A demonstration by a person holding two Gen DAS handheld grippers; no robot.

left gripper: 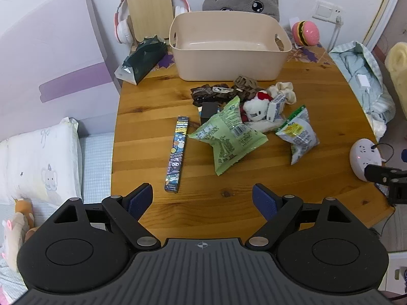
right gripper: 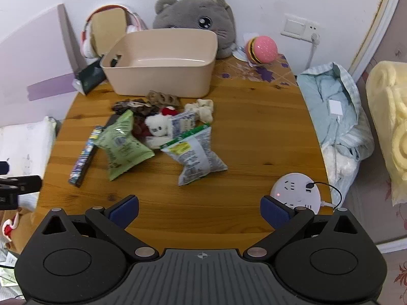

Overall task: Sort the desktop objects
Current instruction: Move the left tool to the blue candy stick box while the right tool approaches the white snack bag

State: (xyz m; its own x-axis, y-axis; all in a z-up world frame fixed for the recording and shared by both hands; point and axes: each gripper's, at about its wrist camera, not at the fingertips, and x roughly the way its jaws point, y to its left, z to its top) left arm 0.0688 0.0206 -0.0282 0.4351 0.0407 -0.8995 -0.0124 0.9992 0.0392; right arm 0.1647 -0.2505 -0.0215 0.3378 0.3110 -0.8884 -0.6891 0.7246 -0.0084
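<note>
Right now both my left tongs (left gripper: 202, 199) and right tongs (right gripper: 199, 211) hang spread and empty over the table (left gripper: 152, 106). Green bag (left gripper: 226, 133), mid-table before the bin (left gripper: 229, 48), looks light, puffy, slippery; I'd pinch its crimped edge.

Empty beige bin (left gripper: 230, 50) behind heaped snack bags (left gripper: 226, 132), plush (left gripper: 255, 110), pen box (left gripper: 177, 152)

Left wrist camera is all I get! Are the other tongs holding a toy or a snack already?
Observer: No. The right tongs are wide open, with only bare table showing between them.
Operator: Is anything close to them?
Observer: Yes, the round white power strip sits just behind one finger, with a black plug in it.
</note>
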